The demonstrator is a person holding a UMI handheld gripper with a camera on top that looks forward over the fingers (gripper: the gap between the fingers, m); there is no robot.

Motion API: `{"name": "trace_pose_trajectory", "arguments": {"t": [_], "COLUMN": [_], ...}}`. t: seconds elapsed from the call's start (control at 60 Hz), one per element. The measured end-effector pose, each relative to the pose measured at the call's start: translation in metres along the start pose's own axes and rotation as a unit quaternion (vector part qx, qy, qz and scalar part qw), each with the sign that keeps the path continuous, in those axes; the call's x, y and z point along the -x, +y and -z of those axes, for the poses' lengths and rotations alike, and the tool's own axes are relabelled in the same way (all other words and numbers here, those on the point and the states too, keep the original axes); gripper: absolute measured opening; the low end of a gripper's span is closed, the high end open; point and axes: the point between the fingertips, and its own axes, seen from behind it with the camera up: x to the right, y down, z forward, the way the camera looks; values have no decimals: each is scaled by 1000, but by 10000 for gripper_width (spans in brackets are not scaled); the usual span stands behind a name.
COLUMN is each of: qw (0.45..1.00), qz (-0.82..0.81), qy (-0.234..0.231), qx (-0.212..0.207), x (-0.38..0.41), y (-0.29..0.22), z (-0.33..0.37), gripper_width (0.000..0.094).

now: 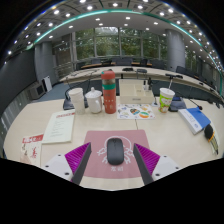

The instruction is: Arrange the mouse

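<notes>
A dark computer mouse [114, 150] lies on a pinkish mouse mat [113, 143] on a pale table [60, 148], seen from a camera riding on the hand-held gripper [113, 160]. The mouse sits directly ahead of the gripper, centred in the gap between its two fingers, with its long axis running straight away from the camera, parallel to the fingers. The fingers [78, 157] stand wide apart, one to each side of the mouse, each showing a magenta pad. There is clear mat visible between each pad and the mouse, so the gripper is open and holds nothing; the mouse rests on the mat by its own weight. Judging from this, a straight closing of the fingers would catch the mouse across its narrow width.

Beyond the mat, further along the table, stand two white mugs [85, 99], a tall bottle with an orange top [108, 88], and a paper cup [166, 100]. Papers [59, 127] lie to the left of the mat and a blue book-like item [195, 119] to the right. Office desks and large windows fill the background
</notes>
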Motion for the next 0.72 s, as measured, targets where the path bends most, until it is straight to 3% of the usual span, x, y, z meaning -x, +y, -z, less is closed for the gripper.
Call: {"name": "trace_pose_trajectory", "arguments": {"t": [0.167, 0.367, 0.717], "qw": [999, 998, 997], "qz": [11, 26, 28], "qy": [18, 40, 45], "qx": [-29, -45, -51], "x": [18, 33, 52], "y": [-6, 23, 57], "z": [111, 224, 298], "gripper_width": [858, 858, 859]}}
